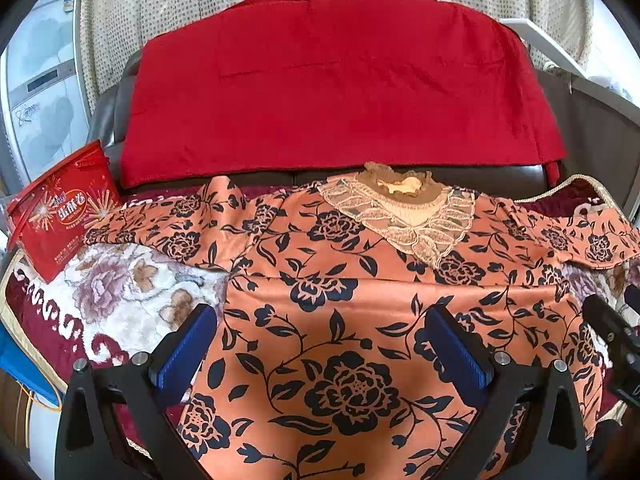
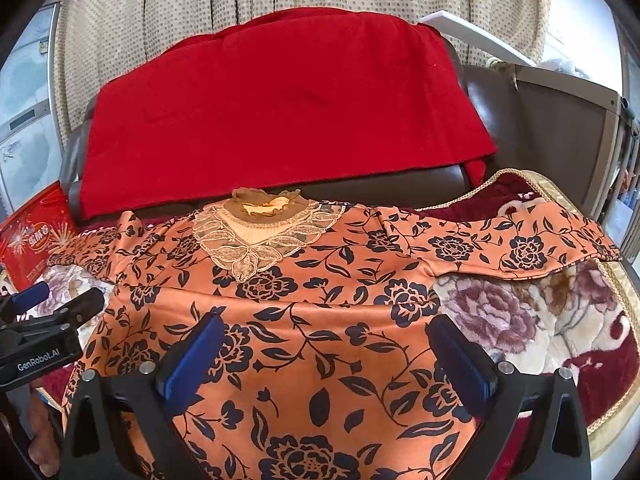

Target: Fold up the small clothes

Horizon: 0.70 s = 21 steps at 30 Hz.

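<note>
Orange floral top (image 1: 340, 320) lies flat under both gaping grippers.

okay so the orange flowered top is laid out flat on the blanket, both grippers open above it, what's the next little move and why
Probably bring the right gripper over to the right sleeve and close on its cuff end, ready to fold it inward. The orange top lies spread flat with the lace collar at the far side and both sleeves stretched outward, and neither the right nor the left gripper holds any fabric.
</note>
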Tool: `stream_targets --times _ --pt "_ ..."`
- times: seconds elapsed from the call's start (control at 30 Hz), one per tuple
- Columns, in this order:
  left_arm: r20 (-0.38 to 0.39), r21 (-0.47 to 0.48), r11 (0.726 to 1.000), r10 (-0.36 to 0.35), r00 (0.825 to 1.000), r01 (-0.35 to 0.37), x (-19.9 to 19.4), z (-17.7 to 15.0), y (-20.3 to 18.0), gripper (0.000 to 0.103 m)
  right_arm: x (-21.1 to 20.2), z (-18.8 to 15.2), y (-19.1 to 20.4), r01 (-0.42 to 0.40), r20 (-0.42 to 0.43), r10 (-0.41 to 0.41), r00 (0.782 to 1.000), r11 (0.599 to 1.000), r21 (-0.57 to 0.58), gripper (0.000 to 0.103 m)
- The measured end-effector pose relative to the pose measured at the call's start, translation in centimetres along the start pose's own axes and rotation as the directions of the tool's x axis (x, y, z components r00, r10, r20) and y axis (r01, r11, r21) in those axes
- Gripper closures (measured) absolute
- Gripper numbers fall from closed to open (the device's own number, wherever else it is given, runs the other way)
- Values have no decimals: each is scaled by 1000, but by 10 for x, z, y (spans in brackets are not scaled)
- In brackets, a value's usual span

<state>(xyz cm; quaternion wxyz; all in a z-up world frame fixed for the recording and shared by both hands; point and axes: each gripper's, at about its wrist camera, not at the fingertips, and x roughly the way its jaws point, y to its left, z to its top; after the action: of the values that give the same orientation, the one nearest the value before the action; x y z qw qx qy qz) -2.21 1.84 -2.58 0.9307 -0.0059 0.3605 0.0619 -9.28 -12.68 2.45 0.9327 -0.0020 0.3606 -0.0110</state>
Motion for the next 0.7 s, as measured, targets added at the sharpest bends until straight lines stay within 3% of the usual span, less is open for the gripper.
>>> stream_targets --times 0.17,0.23,0.33,0.43,0.53,0.6,0.7 --pt "-81 -10 1000 21 996 -22 33 -16 10 0 11 -5 -30 -96 -27 99 995 992 84 0" --pt "-115 -13 999 30 993 -32 46 -23 13 0 16 -7 -59 -120 -32 126 991 980 161 0" --pt "-152 -8 999 47 987 -49 62 -33 16 0 14 -3 -125 -161 37 157 987 936 313 0" --pt "-173 -4 999 52 984 -53 70 -37 17 0 10 6 -208 -170 137 118 984 860 482 6" --pt "-183 -5 999 51 982 -53 77 -38 18 0 18 8 -302 -172 191 54 980 711 681 26" --pt "-185 -6 998 53 981 -55 79 -37 19 0 28 3 -363 -156 192 1 981 584 797 32" --pt "-180 -14 998 53 982 -56 82 -36 22 0 45 -2 -419 -85 134 -66 989 487 869 32"
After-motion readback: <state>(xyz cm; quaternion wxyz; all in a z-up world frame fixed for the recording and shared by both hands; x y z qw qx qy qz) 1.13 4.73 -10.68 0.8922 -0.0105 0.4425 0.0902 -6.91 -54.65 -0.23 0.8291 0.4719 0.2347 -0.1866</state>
